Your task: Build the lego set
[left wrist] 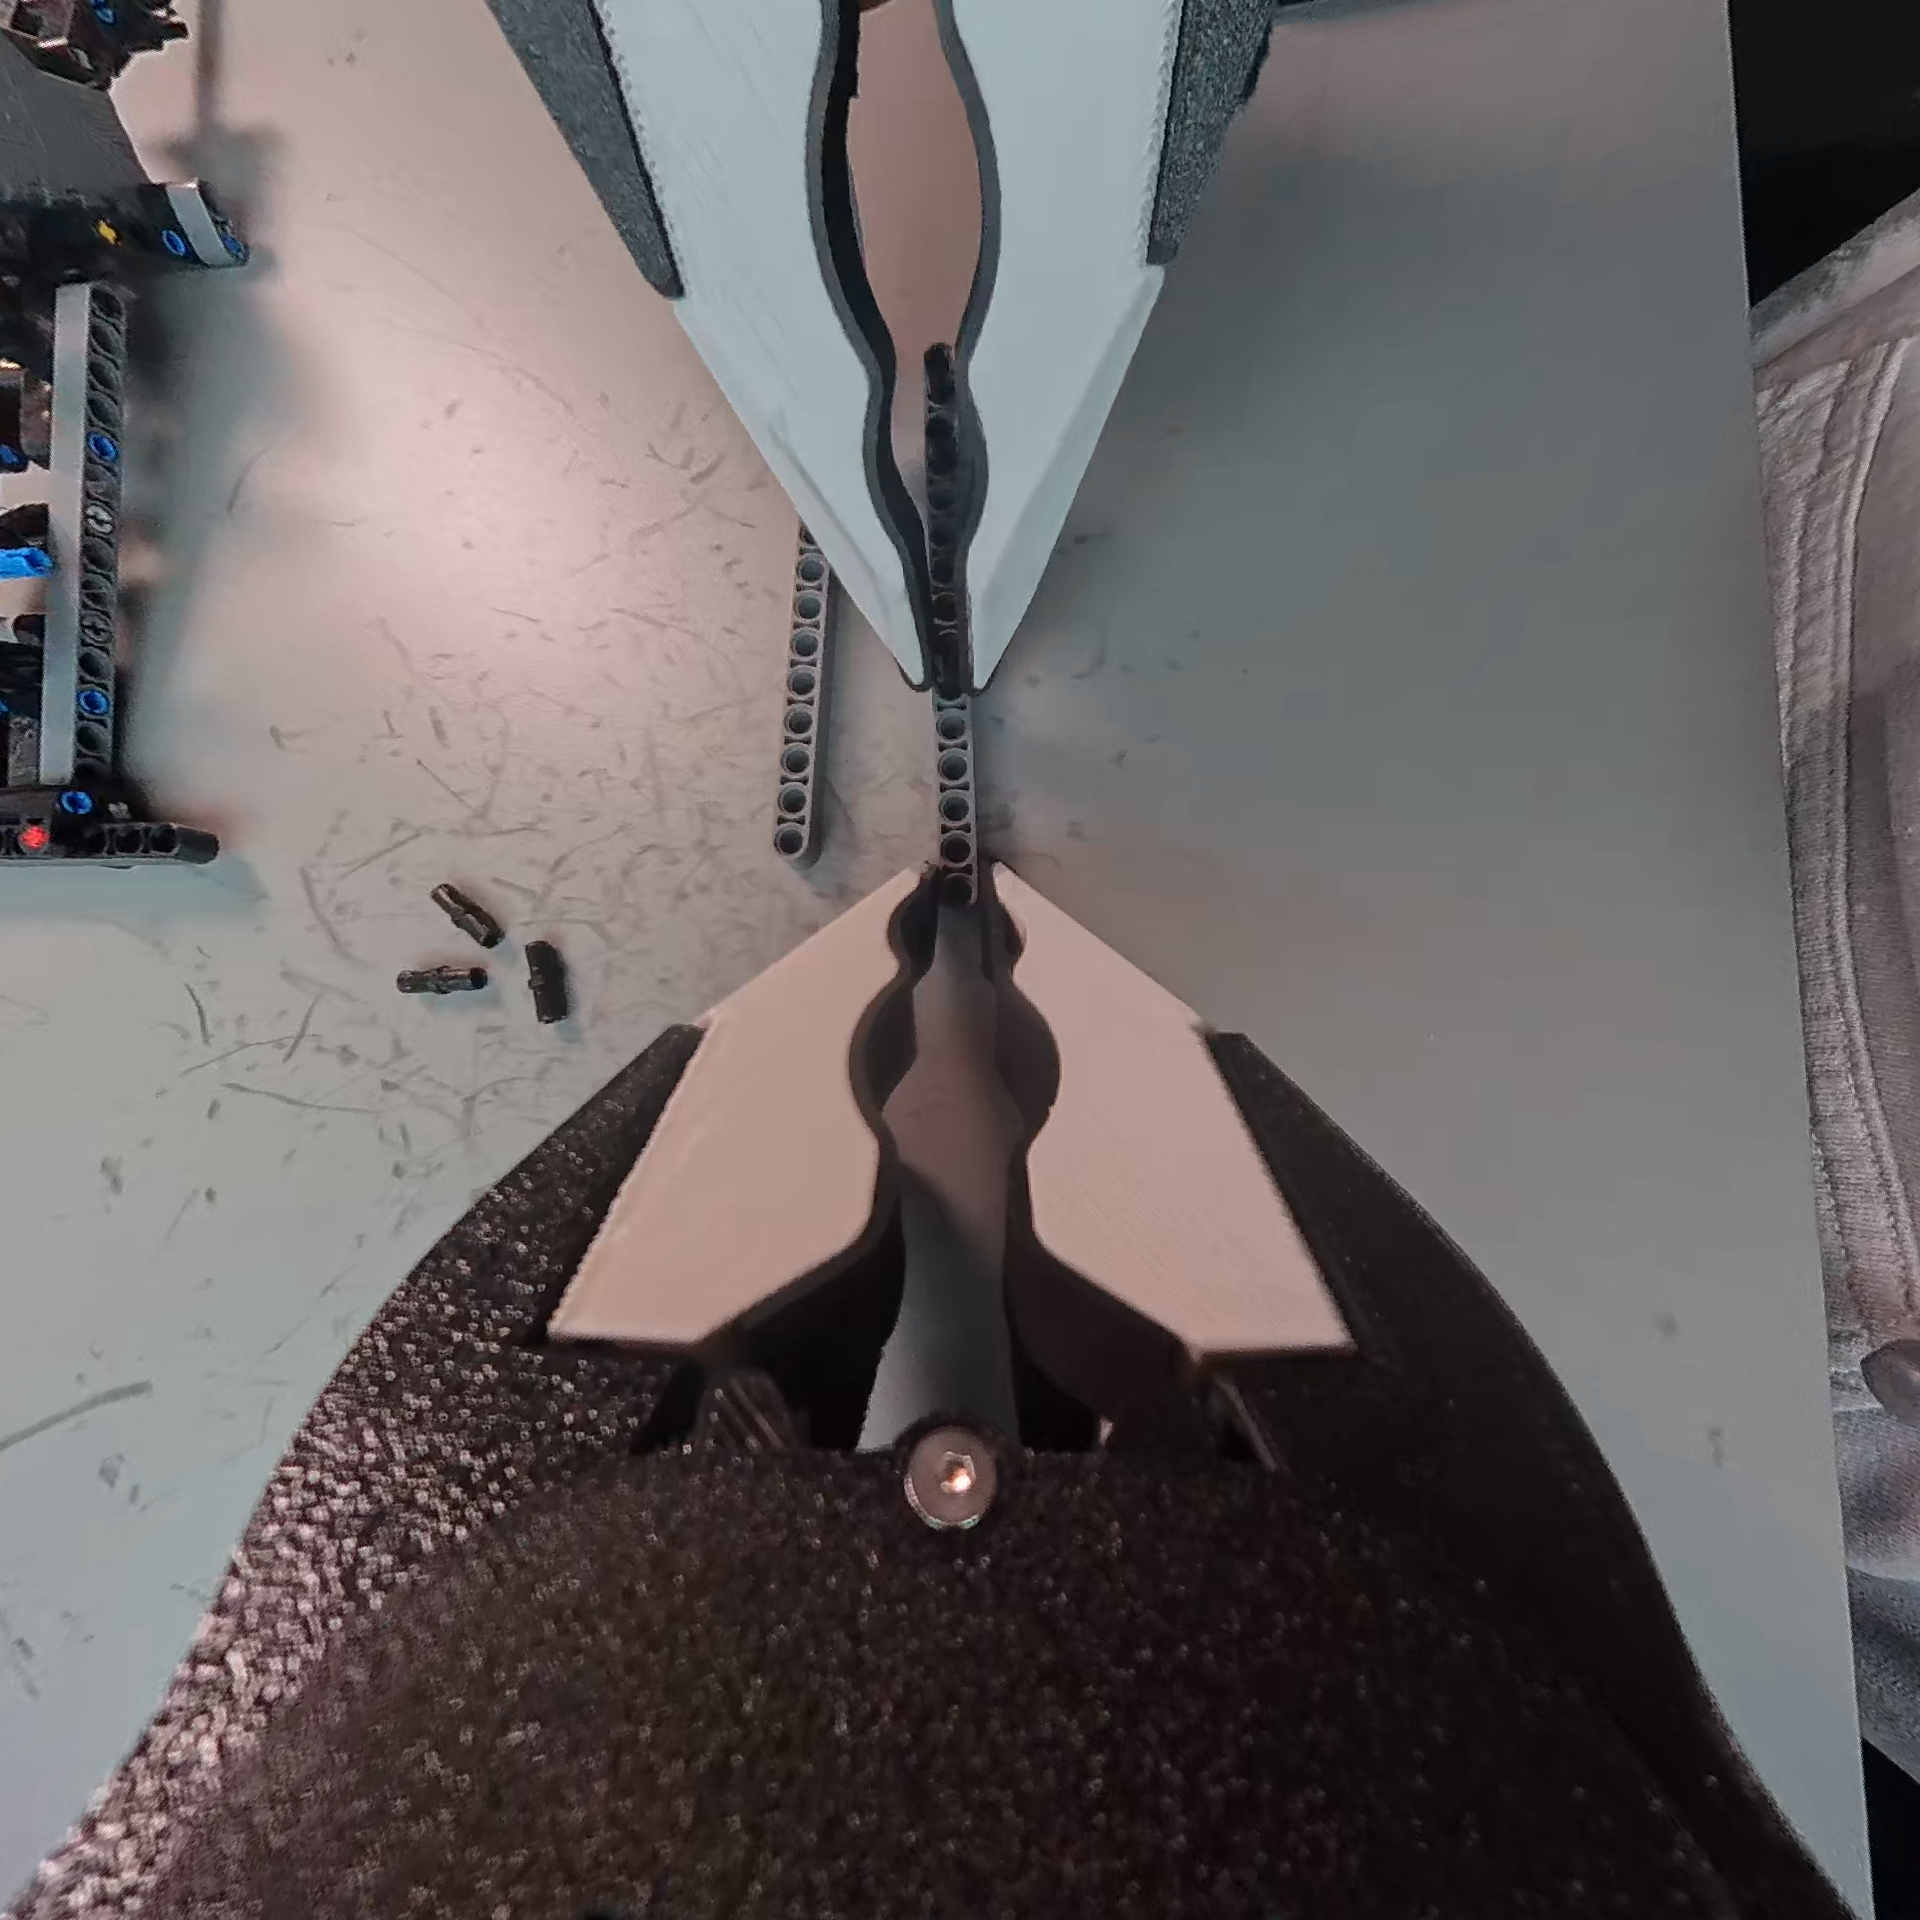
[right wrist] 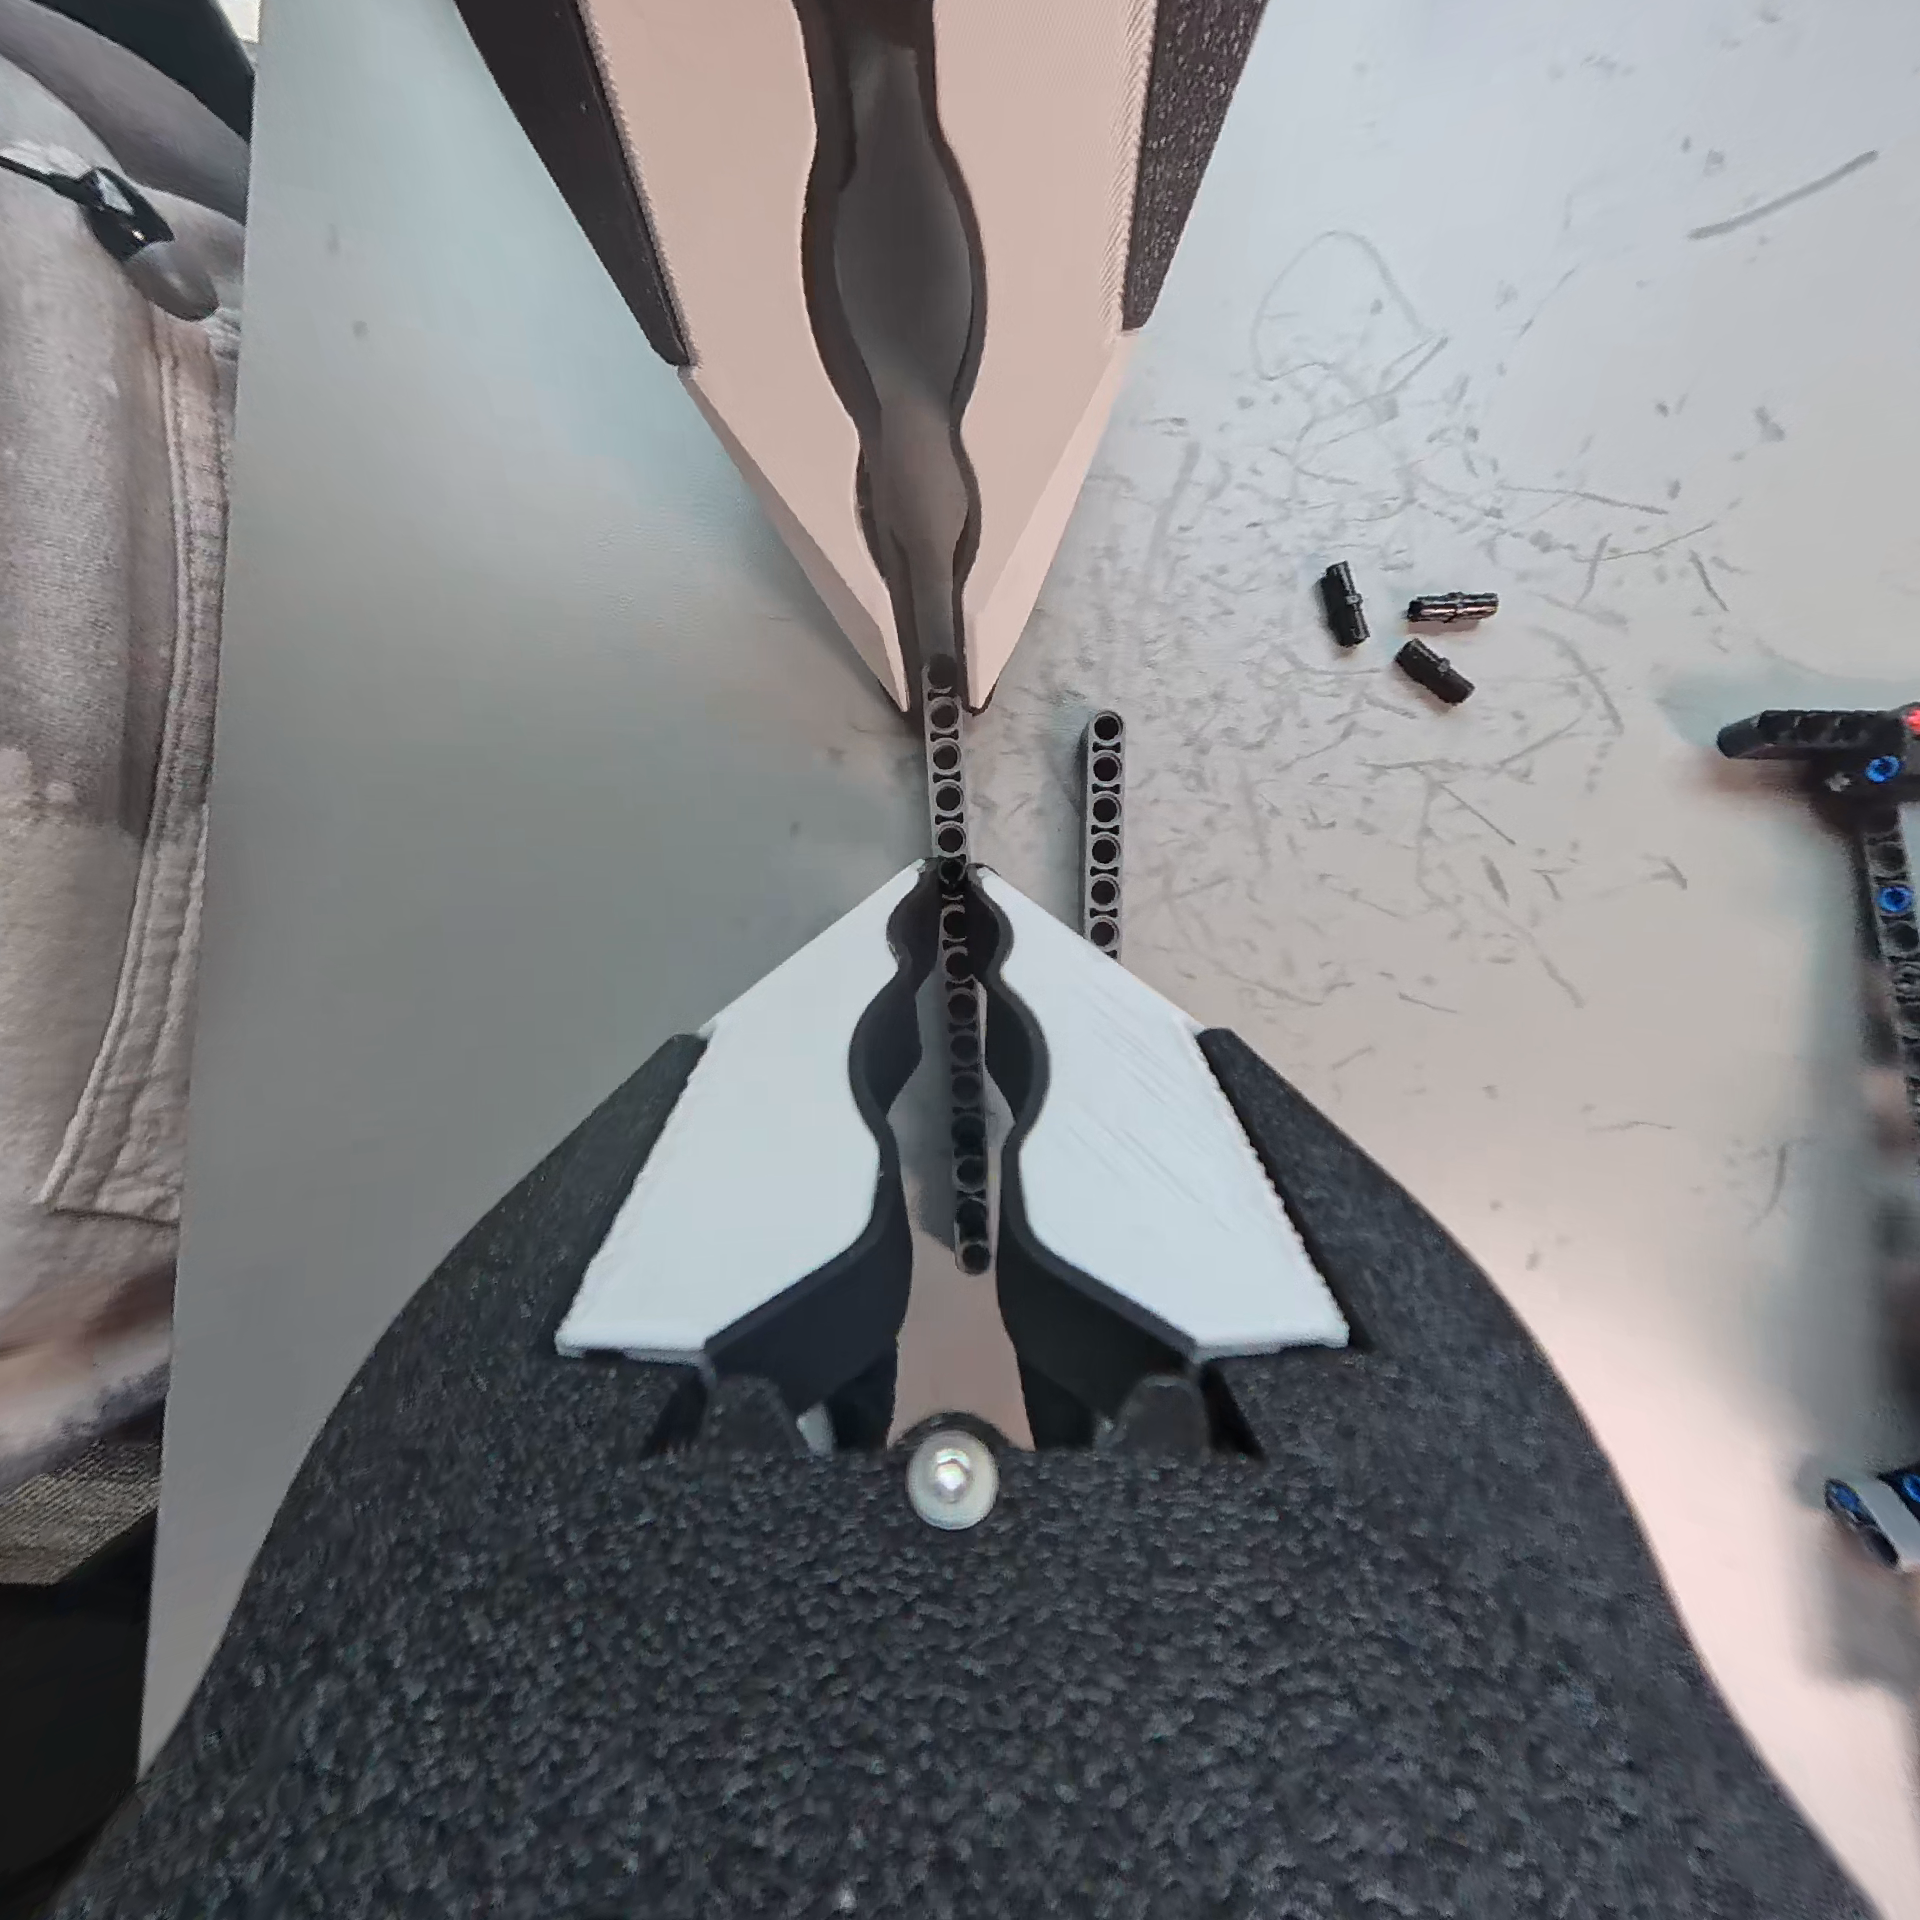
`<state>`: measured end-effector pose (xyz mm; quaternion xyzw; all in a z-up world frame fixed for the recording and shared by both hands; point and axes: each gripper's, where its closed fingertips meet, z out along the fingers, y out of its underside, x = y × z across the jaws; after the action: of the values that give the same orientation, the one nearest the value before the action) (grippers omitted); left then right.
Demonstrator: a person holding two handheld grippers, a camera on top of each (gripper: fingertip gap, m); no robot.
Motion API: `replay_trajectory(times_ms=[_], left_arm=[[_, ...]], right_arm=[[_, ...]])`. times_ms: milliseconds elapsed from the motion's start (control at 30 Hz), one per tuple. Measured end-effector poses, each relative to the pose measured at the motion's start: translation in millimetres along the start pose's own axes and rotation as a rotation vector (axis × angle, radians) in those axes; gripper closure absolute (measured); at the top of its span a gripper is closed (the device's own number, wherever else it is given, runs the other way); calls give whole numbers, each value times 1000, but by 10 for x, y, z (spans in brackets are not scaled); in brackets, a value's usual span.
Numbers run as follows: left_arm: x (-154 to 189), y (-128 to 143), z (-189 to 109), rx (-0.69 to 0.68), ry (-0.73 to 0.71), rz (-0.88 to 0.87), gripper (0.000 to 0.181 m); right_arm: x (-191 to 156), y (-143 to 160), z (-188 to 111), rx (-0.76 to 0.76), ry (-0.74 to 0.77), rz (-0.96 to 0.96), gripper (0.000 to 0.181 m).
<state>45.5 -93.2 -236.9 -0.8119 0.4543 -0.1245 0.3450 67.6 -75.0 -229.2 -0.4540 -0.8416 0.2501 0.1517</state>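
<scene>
Above a scratched grey worktop, two hand-held grippers meet nose to nose, sharing one long grey perforated beam. The left gripper, with tan finger faces, is closed to a sliver on the beam's near end, while the right gripper, with white finger faces, is clamped just as narrowly farther along, the rest of the beam running back between its fingers toward the camera. Holding the piece at two places looks meant to steady it and keep it from twisting, most likely for a handover or a re-grip ahead of fitting; which gripper carries the weight cannot be told.

A second grey beam lies flat on the worktop just beside the held one, apart from it and untouched, probably next in line. Three small black connector pins sit loose in a cluster a little farther off, near enough to be picked up when the beams need joining. The partly built model, dark with blue pins and a red spot, stands well apart at the worktop's edge, so the held beam has yet to reach it. Pale fabric, seemingly a person's clothing, borders the opposite edge.
</scene>
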Motion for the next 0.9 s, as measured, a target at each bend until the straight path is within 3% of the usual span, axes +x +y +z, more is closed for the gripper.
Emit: replay_trajectory(times_ms=[467, 633, 900], left_arm=[[1, 4, 0, 0, 15, -20, 172], [0, 5, 1, 0, 16, -21, 172], [1, 5, -1, -1, 13, -18, 172]], right_arm=[[-7, -3, 23, 5, -19, -64, 176], [-41, -117, -111, 68, -9, -67, 151], [-7, -92, -79, -17, 16, -73, 181]])
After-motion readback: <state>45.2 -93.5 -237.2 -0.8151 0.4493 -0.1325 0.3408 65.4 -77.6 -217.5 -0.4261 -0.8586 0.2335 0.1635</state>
